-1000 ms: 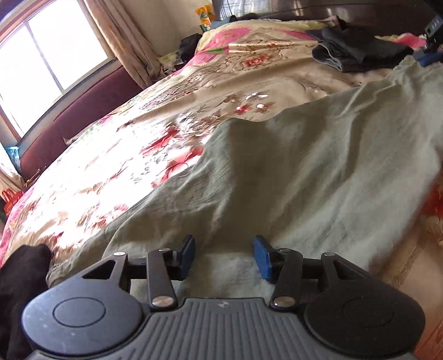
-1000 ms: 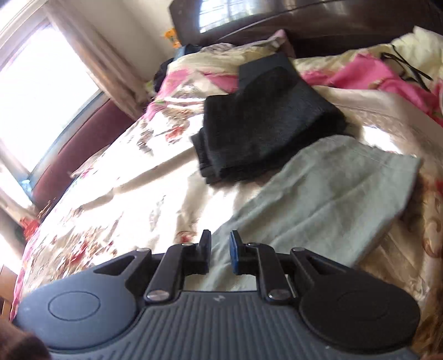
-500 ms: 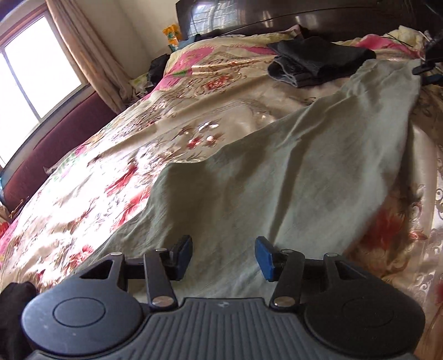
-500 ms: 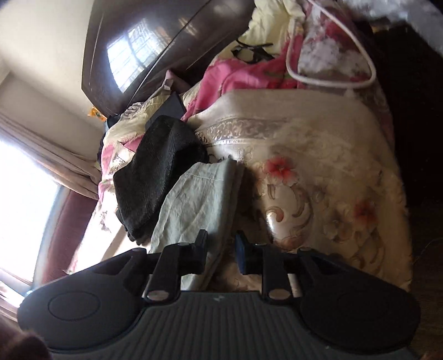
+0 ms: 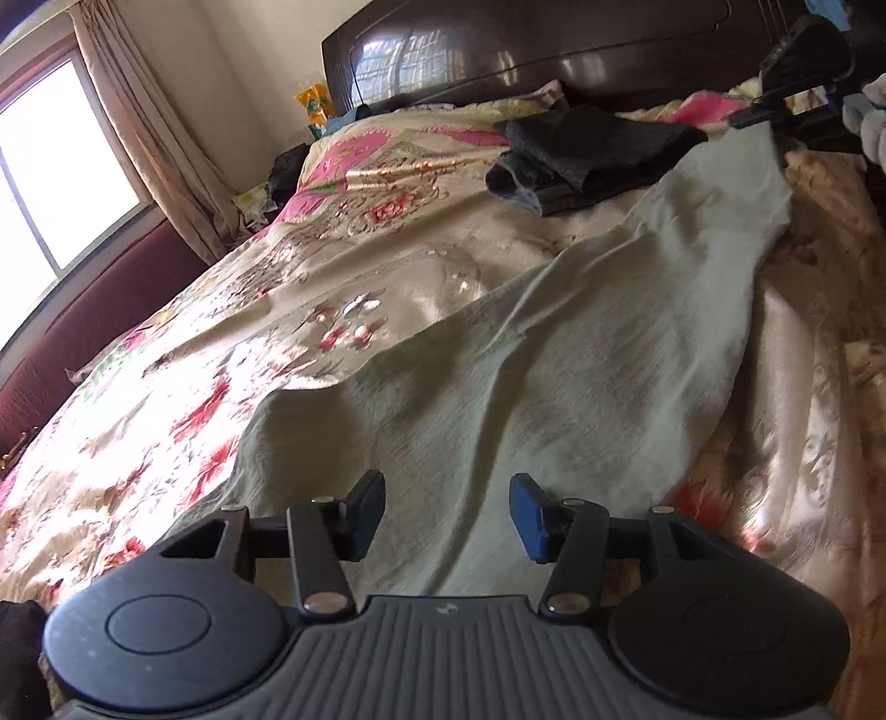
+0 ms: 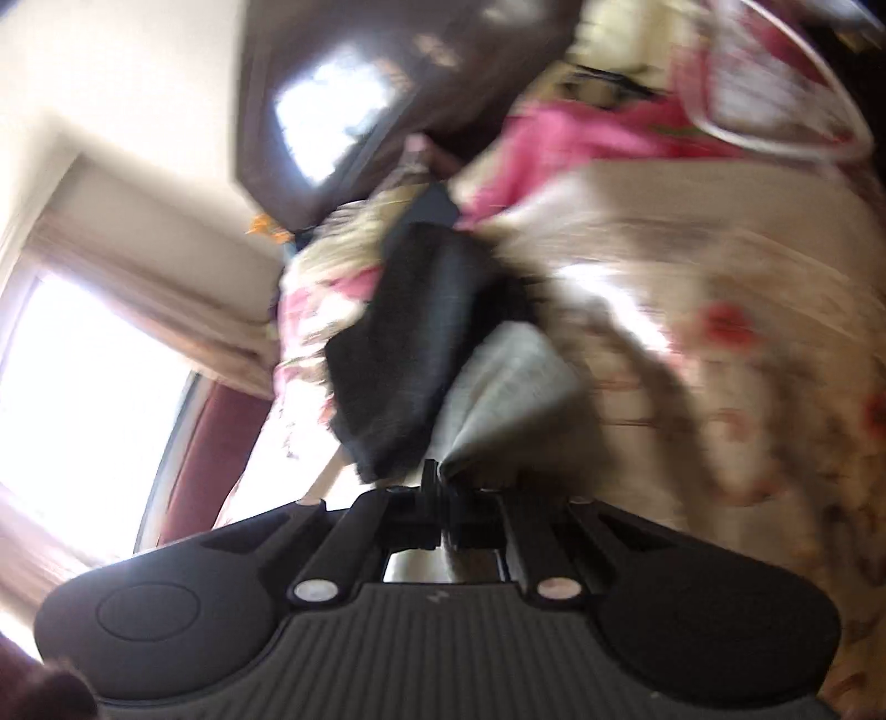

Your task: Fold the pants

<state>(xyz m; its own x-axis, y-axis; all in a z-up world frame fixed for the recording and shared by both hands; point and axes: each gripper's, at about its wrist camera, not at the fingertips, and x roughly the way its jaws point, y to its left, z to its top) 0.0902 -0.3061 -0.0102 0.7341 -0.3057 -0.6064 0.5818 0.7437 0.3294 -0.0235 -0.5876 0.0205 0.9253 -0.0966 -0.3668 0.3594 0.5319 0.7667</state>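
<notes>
Right gripper (image 6: 443, 490) now clamped on pants (image 5: 554, 354) hem, left gripper (image 5: 447, 512) spread, holding nothing

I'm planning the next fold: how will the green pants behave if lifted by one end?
Probably floppy: the green pants lie in soft wrinkles over the bedspread. Likely light, since the right gripper, shut on a corner, gathers it to a thin point. Expect the middle to sag and drag.

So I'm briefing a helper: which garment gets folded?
On the floral bedspread, below the dark headboard, two garments lie. Take the pale green pants, spread long and flat, not the black folded pile beside their far end.
</notes>
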